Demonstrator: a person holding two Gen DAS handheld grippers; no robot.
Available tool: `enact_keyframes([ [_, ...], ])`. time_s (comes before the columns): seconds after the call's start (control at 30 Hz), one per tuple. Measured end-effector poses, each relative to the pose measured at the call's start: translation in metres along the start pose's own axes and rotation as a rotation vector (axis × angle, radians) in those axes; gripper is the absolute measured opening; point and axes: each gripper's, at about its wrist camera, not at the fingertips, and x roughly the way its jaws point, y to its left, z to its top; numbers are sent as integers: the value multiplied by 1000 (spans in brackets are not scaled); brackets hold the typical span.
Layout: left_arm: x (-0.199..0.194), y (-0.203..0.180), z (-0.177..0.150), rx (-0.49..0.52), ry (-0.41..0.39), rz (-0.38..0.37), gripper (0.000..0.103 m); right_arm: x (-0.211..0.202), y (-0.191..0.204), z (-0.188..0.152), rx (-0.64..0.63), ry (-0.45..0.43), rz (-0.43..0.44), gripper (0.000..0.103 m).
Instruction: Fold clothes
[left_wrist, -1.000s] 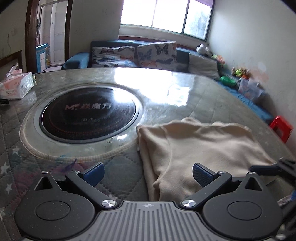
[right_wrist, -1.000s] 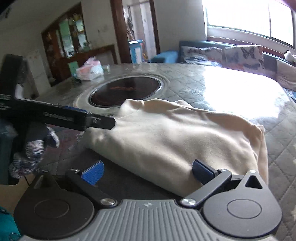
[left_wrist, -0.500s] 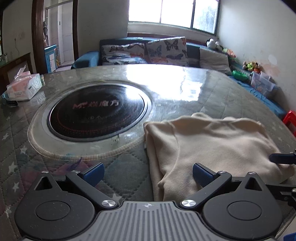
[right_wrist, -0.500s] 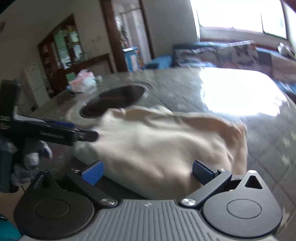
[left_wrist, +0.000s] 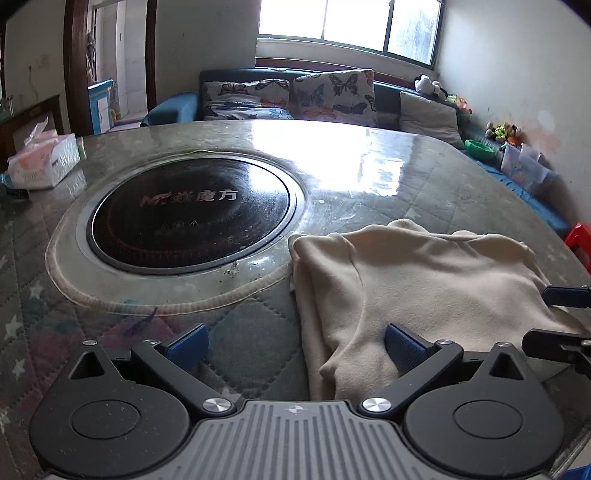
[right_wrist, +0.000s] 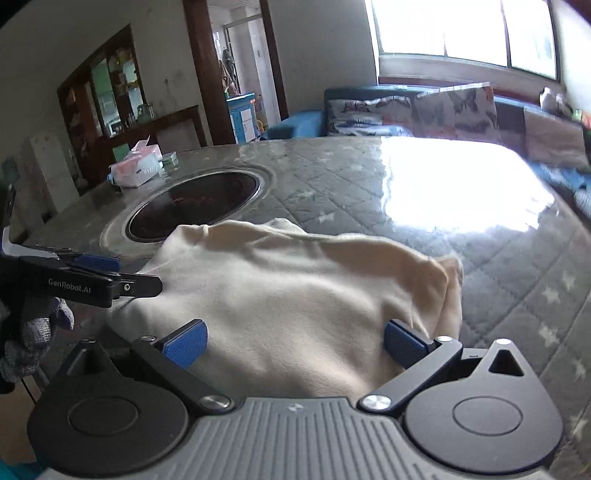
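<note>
Lying folded on the quilted table (left_wrist: 369, 177), the cream garment (left_wrist: 424, 280) occupies the 4 o'clock part of the left wrist view, its near left edge just beside the rim of the round black cooktop (left_wrist: 190, 214) set into the tabletop. The left gripper (left_wrist: 295, 343) has its jaws spread wide, nothing between them; its right blue pad sits over the garment's near corner, its left pad over bare quilting. Whether the pad touches the cloth cannot be told. The right gripper (right_wrist: 295, 341) is likewise released, both blue pads set wide over the garment's near edge (right_wrist: 295, 295), with no cloth pinched. In the right wrist view the left gripper's black finger (right_wrist: 92, 286) comes in at 9 o'clock, its tip at the garment's left edge. The fold on the garment's right side shows layered edges at 3 o'clock. A tissue box (left_wrist: 42, 162) stands on the table at 10 o'clock, well apart from the garment. A sofa with butterfly cushions (left_wrist: 332, 96) stands beyond the table at 12 o'clock.
</note>
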Motion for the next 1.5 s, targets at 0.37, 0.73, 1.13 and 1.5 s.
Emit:
enact_keyframes([
  [0.37, -20, 31, 12, -128, -45, -15, 97, -2, 82, 10, -278, -21, 85, 103],
  [0.73, -22, 50, 6, -265, 0, -121, 82, 34, 165, -4, -605, 33, 117, 79],
  [1.13, -8, 49, 12, -414, 62, -247, 91, 30, 151, 13, -452, 8, 107, 17],
  [1.5, 4, 37, 16, -561, 97, -307, 85, 1, 121, 22, -301, -46, 209, 8],
])
